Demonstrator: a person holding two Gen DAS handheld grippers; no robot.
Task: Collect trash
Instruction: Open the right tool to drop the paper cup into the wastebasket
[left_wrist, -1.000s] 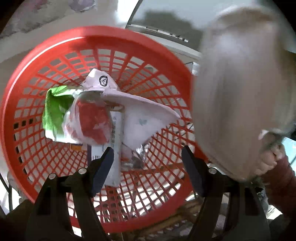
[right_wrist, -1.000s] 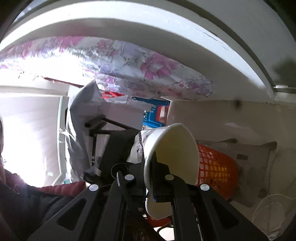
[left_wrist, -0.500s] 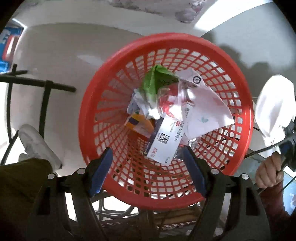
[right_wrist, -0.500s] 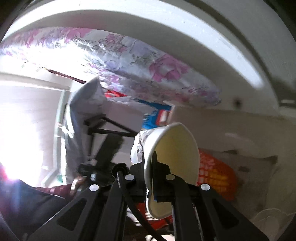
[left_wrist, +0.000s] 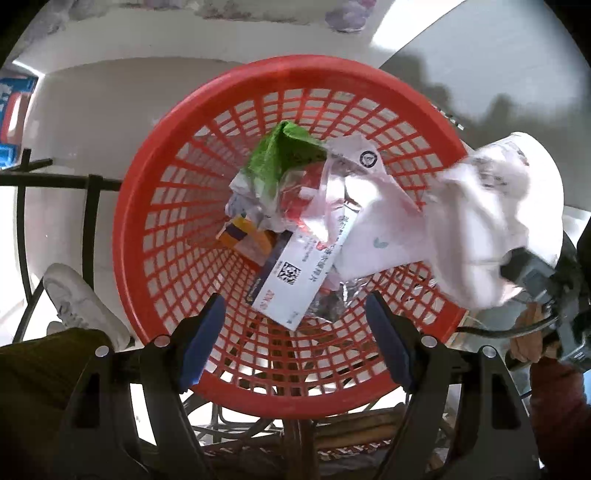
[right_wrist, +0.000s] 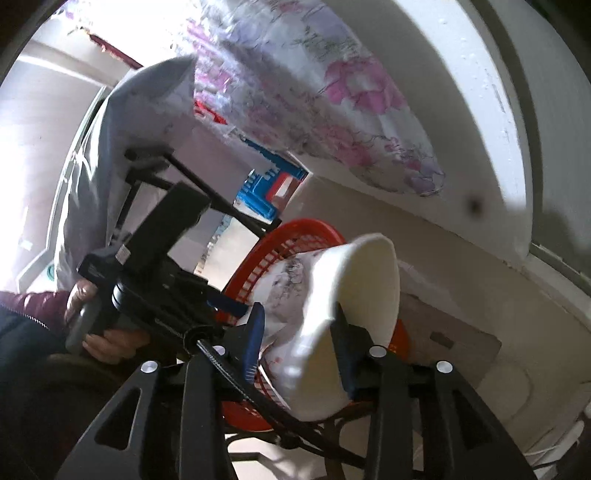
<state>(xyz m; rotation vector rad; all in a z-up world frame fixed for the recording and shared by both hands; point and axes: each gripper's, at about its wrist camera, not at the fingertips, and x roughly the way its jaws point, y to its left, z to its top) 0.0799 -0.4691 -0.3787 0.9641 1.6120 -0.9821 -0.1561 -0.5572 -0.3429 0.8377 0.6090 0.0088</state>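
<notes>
Trash (left_wrist: 291, 236) lay piled in the red basket (left_wrist: 147, 177). Right hand-held gripper (right_wrist: 295, 336) had just been opening, its fingers straddling a white paper cup (right_wrist: 343, 302) at the rim. Left hand-held gripper (left_wrist: 295, 332) hung spread and empty above.

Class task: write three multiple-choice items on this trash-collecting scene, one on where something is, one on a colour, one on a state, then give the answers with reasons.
1. Where is the paper cup?
A. on the floor
B. between the right gripper's fingers, above the basket
C. under the basket

2. What colour is the basket?
A. red
B. blue
C. black

3. How is the left gripper?
A. shut on a box
B. shut on the cup
C. open, holding nothing

Answers: B, one finger is outside the cup's wall and one inside; A, its mesh and rim are red; C, its fingers stand apart over the basket.
</notes>
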